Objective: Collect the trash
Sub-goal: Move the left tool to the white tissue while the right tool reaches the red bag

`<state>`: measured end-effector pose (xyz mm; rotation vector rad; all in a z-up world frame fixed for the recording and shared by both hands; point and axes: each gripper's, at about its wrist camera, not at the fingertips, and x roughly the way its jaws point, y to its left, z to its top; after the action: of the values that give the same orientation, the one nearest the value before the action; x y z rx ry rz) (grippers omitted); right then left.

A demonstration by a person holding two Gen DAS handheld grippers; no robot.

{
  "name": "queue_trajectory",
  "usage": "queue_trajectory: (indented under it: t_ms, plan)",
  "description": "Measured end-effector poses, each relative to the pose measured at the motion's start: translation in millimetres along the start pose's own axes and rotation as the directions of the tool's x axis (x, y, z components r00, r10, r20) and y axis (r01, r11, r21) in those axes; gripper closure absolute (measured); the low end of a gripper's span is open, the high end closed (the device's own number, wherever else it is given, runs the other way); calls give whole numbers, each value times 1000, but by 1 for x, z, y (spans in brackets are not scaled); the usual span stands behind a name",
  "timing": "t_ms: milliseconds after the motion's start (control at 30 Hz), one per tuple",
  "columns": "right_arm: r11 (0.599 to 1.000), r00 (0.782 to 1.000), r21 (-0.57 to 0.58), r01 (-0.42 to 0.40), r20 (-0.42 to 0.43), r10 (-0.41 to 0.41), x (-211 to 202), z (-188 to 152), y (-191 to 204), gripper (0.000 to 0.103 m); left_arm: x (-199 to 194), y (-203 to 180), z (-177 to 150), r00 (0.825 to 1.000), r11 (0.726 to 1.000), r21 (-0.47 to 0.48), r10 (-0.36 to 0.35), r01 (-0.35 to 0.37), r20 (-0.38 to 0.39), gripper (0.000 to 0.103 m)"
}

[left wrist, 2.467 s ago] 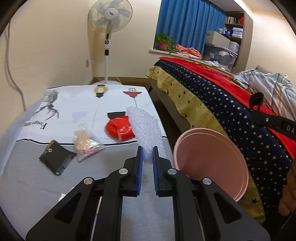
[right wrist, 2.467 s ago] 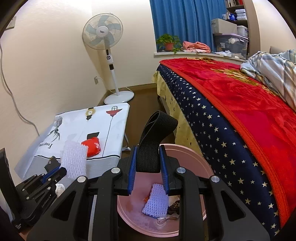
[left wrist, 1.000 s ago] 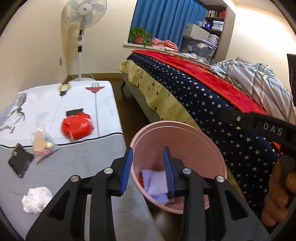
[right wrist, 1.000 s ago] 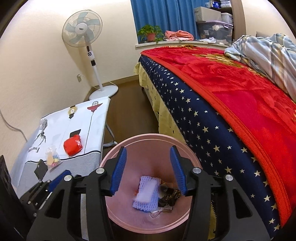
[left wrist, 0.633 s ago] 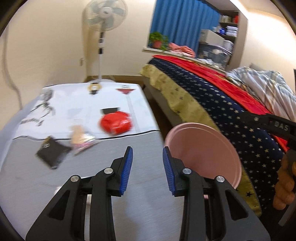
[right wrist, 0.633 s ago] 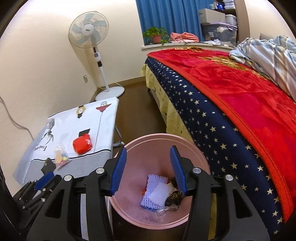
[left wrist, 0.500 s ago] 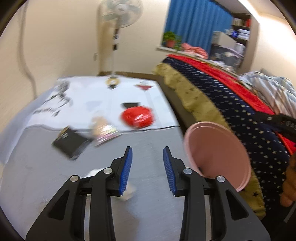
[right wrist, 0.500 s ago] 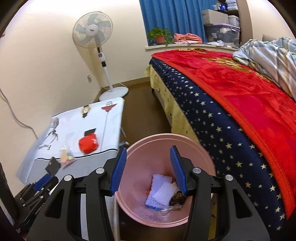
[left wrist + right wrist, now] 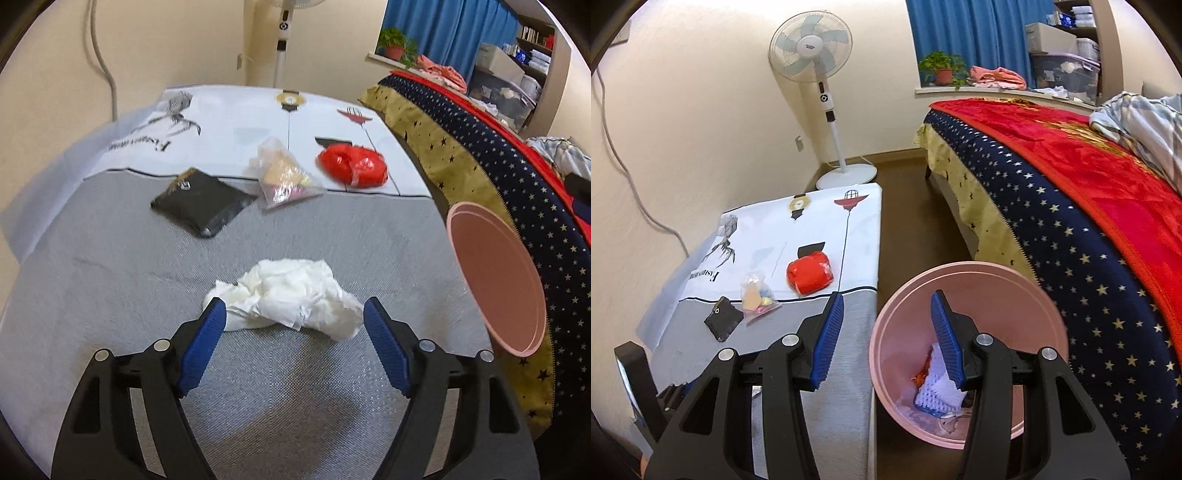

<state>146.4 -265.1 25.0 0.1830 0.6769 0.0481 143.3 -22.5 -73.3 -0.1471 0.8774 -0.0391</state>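
Observation:
A crumpled white tissue (image 9: pixel 284 291) lies on the grey part of the table cloth (image 9: pixel 110 280). My left gripper (image 9: pixel 293 309) is low over it, jaws opening, with the tissue between the blue fingertips and the pads clear of it. Farther back lie a black pouch (image 9: pixel 201 201), a clear bag of coloured bits (image 9: pixel 282 177) and a red wrapper (image 9: pixel 351 164). The pink bin (image 9: pixel 960 265) stands beside the table, with white mesh trash (image 9: pixel 938 395) inside. My right gripper (image 9: pixel 886 298) hovers open over the bin's near rim, empty.
A bed (image 9: pixel 1071 229) with a starred navy and red cover runs along the right, close behind the bin. A standing fan (image 9: pixel 812 48) and a wall cable (image 9: pixel 639 206) are beyond the table. Brown floor (image 9: pixel 916 206) lies between table and bed.
My left gripper swung from above the bin back over the table, sank toward the tissue and spread its jaws wide. The right gripper drifted a little, still open.

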Motion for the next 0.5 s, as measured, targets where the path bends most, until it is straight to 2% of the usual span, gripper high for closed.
queue_trajectory:
  t_ms: [133, 233, 367, 400, 500]
  plan:
    - [1000, 1000, -12, -9, -11, 9, 10, 0, 7, 52, 5, 2, 0, 1000, 1000, -9, -14, 14, -5, 32]
    - [1000, 1000, -22, -16, -17, 16, 18, 0, 11, 52, 9, 5, 3, 999, 999, -23, -35, 35, -4, 59]
    - [999, 999, -42, -34, -27, 33, 32, 0, 22, 47, 16, 6, 8, 998, 998, -26, -60, 60, -1, 77]
    - [998, 999, -47, -40, -29, 38, 36, 0, 25, 47, 17, 7, 10, 998, 998, -29, -63, 64, 4, 79]
    - [997, 998, -54, -60, -39, 58, 49, 1, 32, 47, 17, 7, 16, 997, 997, -26, -69, 70, 29, 101]
